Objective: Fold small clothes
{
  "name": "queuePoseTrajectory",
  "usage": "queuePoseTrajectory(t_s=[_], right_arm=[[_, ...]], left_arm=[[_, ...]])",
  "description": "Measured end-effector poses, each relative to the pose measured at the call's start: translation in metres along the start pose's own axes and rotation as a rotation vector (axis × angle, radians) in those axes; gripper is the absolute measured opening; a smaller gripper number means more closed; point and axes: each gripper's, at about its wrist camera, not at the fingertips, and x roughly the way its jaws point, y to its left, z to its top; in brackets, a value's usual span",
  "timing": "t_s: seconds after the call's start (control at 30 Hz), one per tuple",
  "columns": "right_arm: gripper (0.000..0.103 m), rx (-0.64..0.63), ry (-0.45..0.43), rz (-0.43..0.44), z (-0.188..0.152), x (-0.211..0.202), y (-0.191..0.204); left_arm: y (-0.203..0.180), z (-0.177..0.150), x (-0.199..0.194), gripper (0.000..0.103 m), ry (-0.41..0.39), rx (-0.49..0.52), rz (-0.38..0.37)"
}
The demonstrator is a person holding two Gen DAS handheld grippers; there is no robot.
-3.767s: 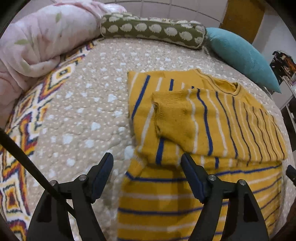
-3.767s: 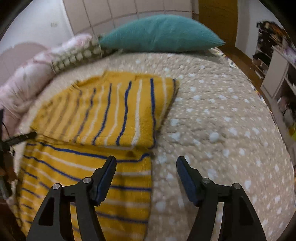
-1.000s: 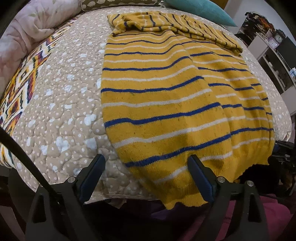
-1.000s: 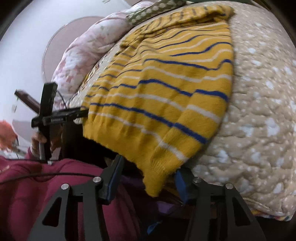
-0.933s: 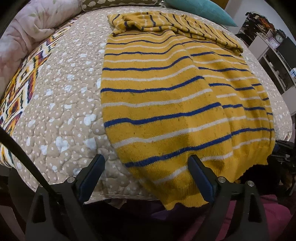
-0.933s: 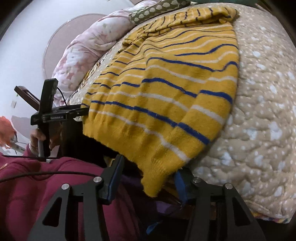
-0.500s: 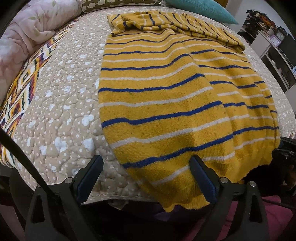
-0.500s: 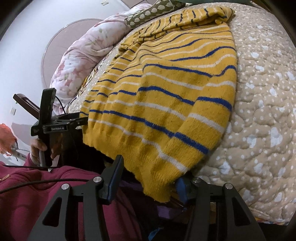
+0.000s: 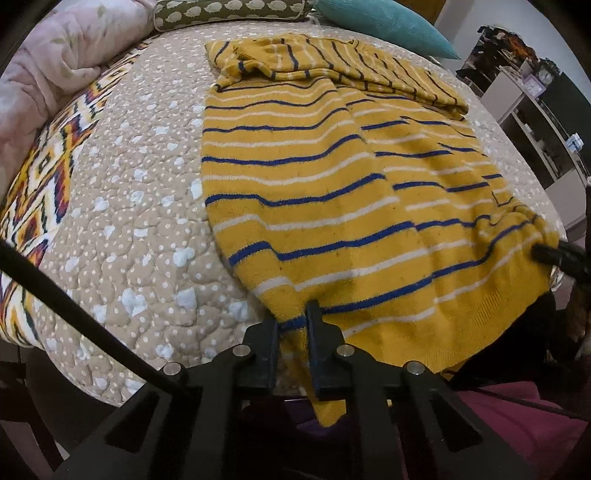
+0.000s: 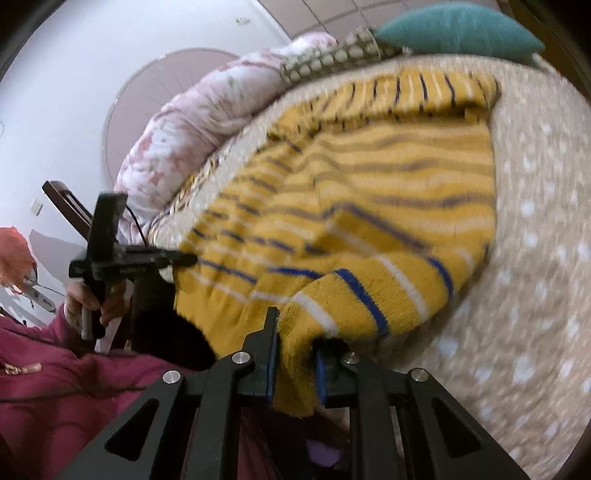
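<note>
A yellow sweater with blue and white stripes point(image 9: 332, 177) lies on the dotted beige bedspread point(image 9: 140, 206), its sleeves folded across the far end and its hem hanging over the near bed edge. My left gripper point(image 9: 293, 332) is shut on the hem's left corner. My right gripper point(image 10: 295, 343) is shut on the hem's right corner, with the sweater point(image 10: 369, 206) lifted and bunched there. The right gripper's tip shows at the right in the left wrist view point(image 9: 554, 254). The left gripper shows in the right wrist view point(image 10: 181, 258).
A pink floral duvet point(image 9: 55, 59), a green patterned bolster point(image 9: 229, 11) and a teal pillow point(image 9: 384, 18) lie at the bed's far end. Shelves point(image 9: 535, 103) stand at the right. The person's maroon clothing point(image 10: 55, 387) is below the bed edge.
Both grippers have closed on the hem corners, which hung free between open fingers half a second ago. The right corner is now lifted and the right view blurs with motion.
</note>
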Motion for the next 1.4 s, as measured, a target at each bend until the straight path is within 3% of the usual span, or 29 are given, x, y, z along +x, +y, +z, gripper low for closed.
queuePoseTrajectory(t_s=[0.17,0.33,0.7,0.9,1.0,1.1,1.2,1.33,1.4], right_arm=[[0.018,-0.043,-0.052,-0.031,0.020,-0.008,0.004],[0.018,-0.056,-0.072,-0.030,0.027,-0.010,0.003],[0.018,-0.027,-0.023,-0.026,0.011,-0.008,-0.002],[0.018,0.011,0.045,-0.026,-0.001,0.002,-0.010],[0.026,0.033,0.082,-0.041,-0.005,0.008,-0.015],[0.045,0.055,0.116,-0.048,-0.007,0.014,-0.022],[0.048,0.073,0.128,-0.036,-0.009,0.016,-0.025],[0.056,0.081,0.137,-0.023,-0.009,0.016,-0.026],[0.059,0.096,0.147,-0.010,-0.010,0.015,-0.027]], left_arm=[[0.001,0.009,-0.015,0.012,-0.030,-0.013,-0.062],[0.002,0.011,-0.012,0.012,-0.024,-0.021,-0.036],[0.002,0.000,0.003,0.012,0.004,-0.016,0.008],[0.002,-0.002,0.006,0.012,0.009,-0.012,0.018],[0.003,-0.002,0.008,0.014,0.012,-0.017,0.020],[0.001,-0.003,0.008,0.015,0.009,-0.013,0.023],[-0.001,-0.004,0.009,0.027,0.014,-0.008,0.024],[0.004,-0.012,0.008,0.061,0.024,-0.043,-0.055],[0.004,-0.017,0.006,0.068,0.020,-0.042,-0.062]])
